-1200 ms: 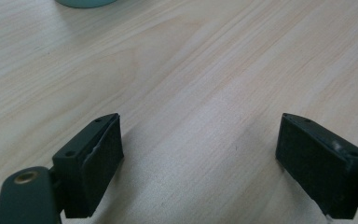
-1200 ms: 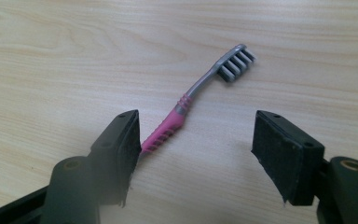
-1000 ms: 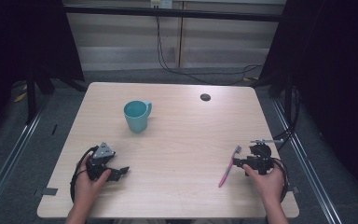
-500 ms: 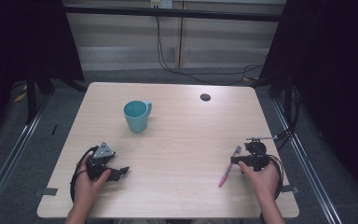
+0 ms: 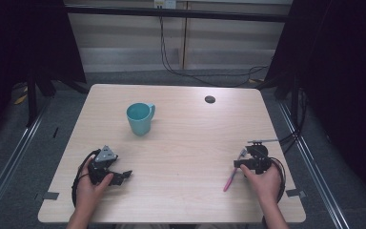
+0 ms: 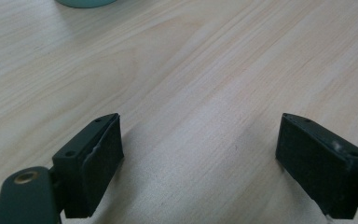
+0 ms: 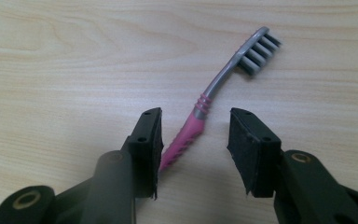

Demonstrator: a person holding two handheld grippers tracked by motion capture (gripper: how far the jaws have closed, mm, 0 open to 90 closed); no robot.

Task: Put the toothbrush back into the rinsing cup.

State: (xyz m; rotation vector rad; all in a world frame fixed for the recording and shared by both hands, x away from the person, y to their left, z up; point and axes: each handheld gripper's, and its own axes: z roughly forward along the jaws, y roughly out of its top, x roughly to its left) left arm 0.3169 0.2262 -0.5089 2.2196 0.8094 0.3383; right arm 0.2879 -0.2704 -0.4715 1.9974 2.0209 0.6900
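Observation:
A toothbrush (image 7: 200, 116) with a pink handle and a grey bristled head lies flat on the wooden table (image 5: 190, 143), toward its right side (image 5: 232, 174). My right gripper (image 7: 196, 119) straddles the handle low over the table (image 5: 240, 160). Its jaws have just been closing. The handle rests against one pad (image 7: 154, 140) while the other stands apart from it. Near the front left, my left gripper (image 5: 119, 175) stands wide open (image 6: 200, 135) over bare wood. A teal mug (image 5: 139, 118) stands upright at the back left.
A small black round disc (image 5: 210, 99) sits near the table's far edge. The mug's base (image 6: 84, 2) peeks in at the top of the left gripper view. Dark curtains and cables surround the table.
The right gripper's jaws stand a little narrower around the toothbrush handle, and the hand has barely shifted. The left hand and gripper have stayed in place.

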